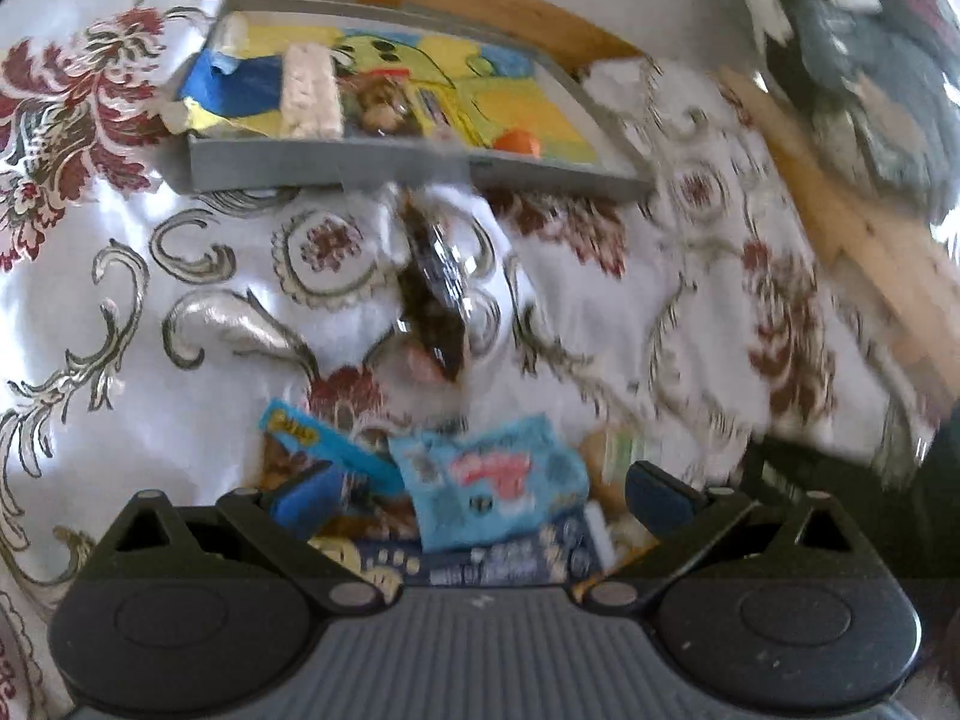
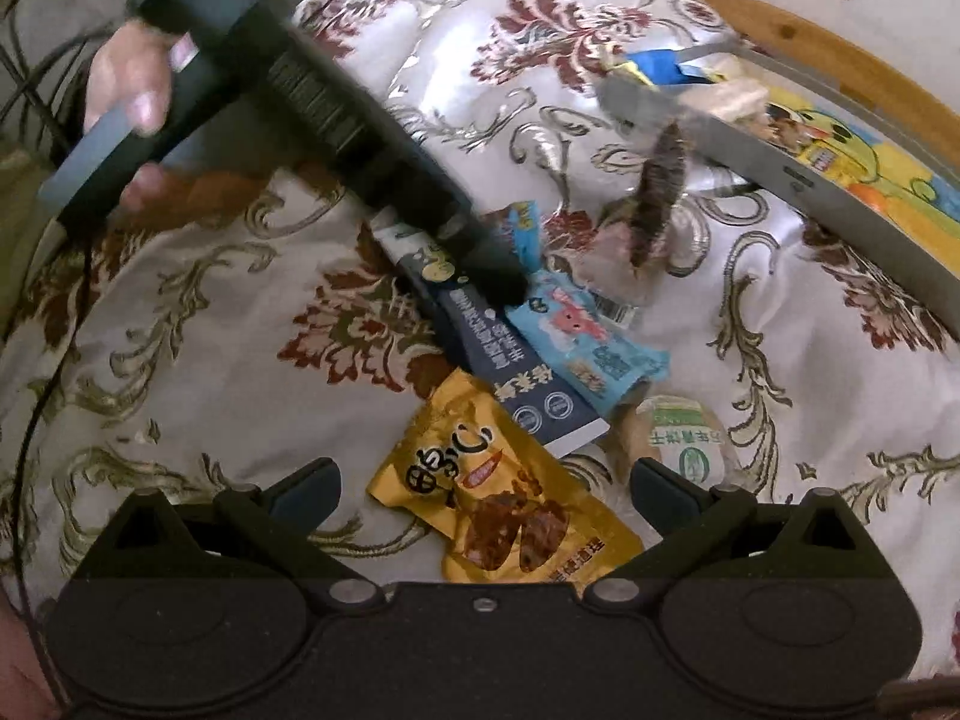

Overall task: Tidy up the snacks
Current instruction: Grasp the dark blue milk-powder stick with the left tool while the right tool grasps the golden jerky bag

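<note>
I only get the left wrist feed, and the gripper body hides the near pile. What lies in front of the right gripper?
Observer: A yellow packet lies flat between the right gripper's open fingers, ungripped.
Operator: Anything beside it?
Observer: A round pastry in a green-labelled wrapper, to its right.
Operator: And my own tool?
Observer: The left gripper has its tip over one end of the dark blue packet.

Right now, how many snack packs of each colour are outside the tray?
Light blue: 2
Navy: 1
Yellow: 1
Green-and-white: 1
Clear with dark snack: 1
Total: 6
</note>
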Demonstrator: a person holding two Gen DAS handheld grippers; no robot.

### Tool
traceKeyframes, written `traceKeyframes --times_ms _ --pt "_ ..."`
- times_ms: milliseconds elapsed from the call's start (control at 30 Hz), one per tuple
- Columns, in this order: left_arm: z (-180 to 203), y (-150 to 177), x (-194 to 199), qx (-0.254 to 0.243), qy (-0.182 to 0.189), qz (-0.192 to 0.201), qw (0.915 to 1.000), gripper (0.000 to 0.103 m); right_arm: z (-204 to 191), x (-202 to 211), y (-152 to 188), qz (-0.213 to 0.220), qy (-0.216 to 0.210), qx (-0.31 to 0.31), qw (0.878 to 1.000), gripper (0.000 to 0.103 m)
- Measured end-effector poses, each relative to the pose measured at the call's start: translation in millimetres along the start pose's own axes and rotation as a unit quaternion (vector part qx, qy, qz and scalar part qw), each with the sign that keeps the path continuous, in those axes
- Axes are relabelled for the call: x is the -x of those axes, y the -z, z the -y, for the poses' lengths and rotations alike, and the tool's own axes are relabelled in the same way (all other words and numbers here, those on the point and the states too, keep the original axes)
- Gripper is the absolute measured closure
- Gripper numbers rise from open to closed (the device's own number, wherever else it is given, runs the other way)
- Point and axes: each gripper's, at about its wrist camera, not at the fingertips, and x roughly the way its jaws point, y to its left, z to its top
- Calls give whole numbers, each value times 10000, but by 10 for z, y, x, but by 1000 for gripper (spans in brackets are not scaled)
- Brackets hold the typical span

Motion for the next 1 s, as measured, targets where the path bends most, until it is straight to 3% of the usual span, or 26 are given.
traceKeyframes --times_ms 100,167,233,333,400,467,633,767,1000 --pt "-85 -112 15 608 90 162 9980 0 7 -18 17 -40 -60 -8 10000 1" --pt "-114 -166 19 743 -10 175 9971 0 20 -20 22 -3 -79 -45 10000 1" --pt "-92 -199 11 400 -130 79 9991 0 27 -35 14 16 -106 -66 9999 1" --pt "-24 -193 -45 -694 -133 -438 9965 0 17 -49 0 15 -157 14 9999 1" --pt "15 -103 -50 -1441 -133 -604 9876 0 13 -47 -2 37 -205 48 9998 1" --pt "77 11 -74 -2171 -145 -731 9733 0 20 -45 -7 48 -276 53 9996 1" --pt "248 222 -187 -3504 -35 -1028 9310 1 28 -55 -9 -24 -447 75 9990 2" --pt "348 266 -303 -3951 126 -1274 9097 4 2 -72 33 -141 -556 184 9982 3" --pt "391 193 -455 -4175 293 -1662 8929 20 2 -67 107 -205 -510 88 9984 8"
